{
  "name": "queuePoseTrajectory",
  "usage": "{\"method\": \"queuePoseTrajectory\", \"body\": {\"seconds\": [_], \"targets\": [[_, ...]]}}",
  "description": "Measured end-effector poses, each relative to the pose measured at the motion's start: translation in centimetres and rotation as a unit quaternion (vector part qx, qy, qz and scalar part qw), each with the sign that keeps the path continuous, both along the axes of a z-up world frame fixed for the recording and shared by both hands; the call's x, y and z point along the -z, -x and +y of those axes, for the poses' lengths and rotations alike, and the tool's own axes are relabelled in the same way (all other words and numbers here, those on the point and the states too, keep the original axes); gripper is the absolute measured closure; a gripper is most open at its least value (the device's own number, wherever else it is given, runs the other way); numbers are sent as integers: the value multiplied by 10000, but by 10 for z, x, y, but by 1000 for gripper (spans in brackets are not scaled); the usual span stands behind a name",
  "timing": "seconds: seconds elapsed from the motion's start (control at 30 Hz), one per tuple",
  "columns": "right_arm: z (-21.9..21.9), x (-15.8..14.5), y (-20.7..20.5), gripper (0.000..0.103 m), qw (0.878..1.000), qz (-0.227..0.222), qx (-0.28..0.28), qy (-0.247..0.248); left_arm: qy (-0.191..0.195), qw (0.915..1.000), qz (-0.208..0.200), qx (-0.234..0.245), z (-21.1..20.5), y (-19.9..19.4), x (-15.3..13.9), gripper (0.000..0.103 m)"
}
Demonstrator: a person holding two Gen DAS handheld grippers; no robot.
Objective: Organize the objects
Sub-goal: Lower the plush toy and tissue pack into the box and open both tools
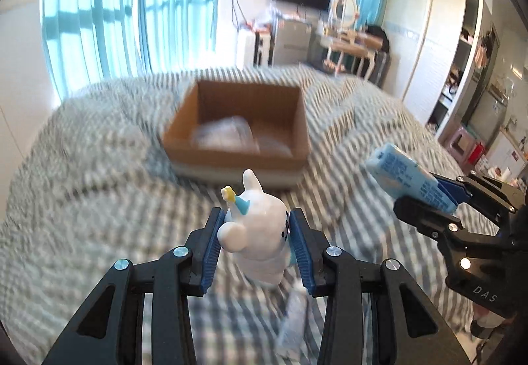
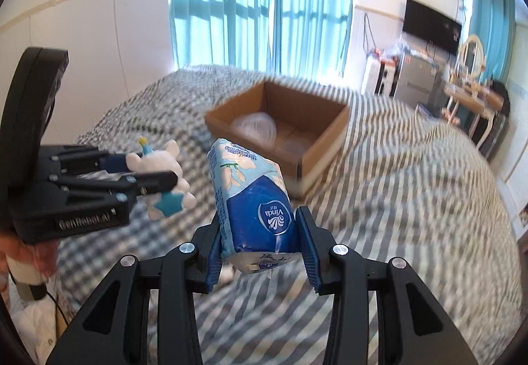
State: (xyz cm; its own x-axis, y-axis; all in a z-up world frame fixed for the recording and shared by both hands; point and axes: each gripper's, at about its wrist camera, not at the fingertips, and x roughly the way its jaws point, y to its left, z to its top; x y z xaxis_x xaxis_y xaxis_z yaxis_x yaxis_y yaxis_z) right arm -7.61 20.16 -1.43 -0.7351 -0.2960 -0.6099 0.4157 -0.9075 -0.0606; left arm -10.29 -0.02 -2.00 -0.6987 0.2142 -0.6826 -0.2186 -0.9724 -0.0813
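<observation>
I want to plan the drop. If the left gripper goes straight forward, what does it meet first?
Probably the near wall of the cardboard box; the left gripper, holding the white toy figure, points at it over the striped bedcover. Depth is unclear.

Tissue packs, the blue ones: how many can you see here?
1 for certain: a blue Vinda tissue pack, held above the striped bed by the right gripper. A blurred pale-blue packet lying below the left gripper might be another.
</observation>
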Motion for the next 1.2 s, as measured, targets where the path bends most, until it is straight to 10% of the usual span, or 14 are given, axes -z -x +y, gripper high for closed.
{"method": "queuePoseTrajectory", "body": {"seconds": [0.53, 1.2], "targets": [[-42, -62, 148, 63, 9987, 483, 158, 15, 442, 9960, 700, -326, -20, 166, -71, 62], [-31, 59, 280, 63, 9971, -697, 293, -45, 999, 9946, -174, 225, 15, 278, 59, 62]]}}
